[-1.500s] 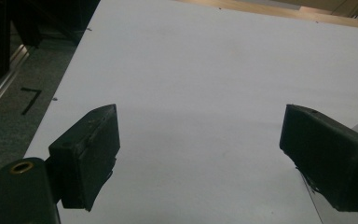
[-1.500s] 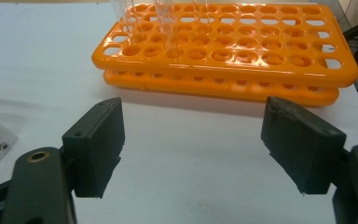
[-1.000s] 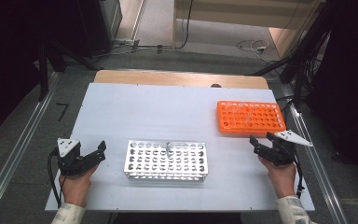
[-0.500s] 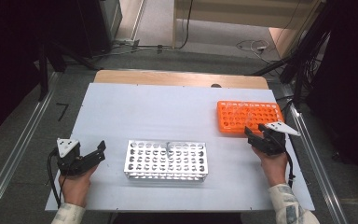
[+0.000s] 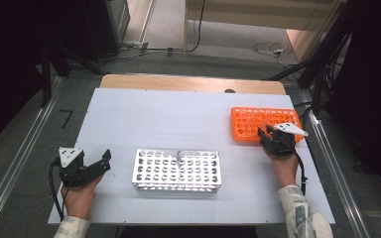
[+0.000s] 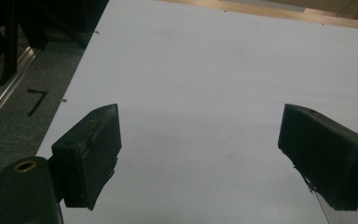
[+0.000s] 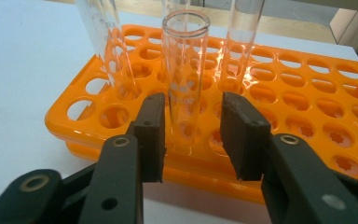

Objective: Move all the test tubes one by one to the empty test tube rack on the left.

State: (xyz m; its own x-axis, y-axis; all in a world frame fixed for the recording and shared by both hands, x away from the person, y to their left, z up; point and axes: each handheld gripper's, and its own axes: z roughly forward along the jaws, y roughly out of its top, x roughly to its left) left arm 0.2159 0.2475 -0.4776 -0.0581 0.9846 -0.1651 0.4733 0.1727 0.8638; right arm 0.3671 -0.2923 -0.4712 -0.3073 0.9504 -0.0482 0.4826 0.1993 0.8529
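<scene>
Right tongs (image 7: 191,135) advanced; half-open around glass tube (image 7: 185,70); untouched.

A white table (image 5: 178,114) stood on grey carpet floor (image 5: 25,124). A wooden board (image 5: 188,83) showed at its far edge. Metal rails (image 5: 20,148) ran along both sides. Cables (image 5: 268,48) lay on the floor beyond, and dark furniture (image 5: 54,29) stood at far left.

bright table, dark surroundings (soft focus)
</scene>
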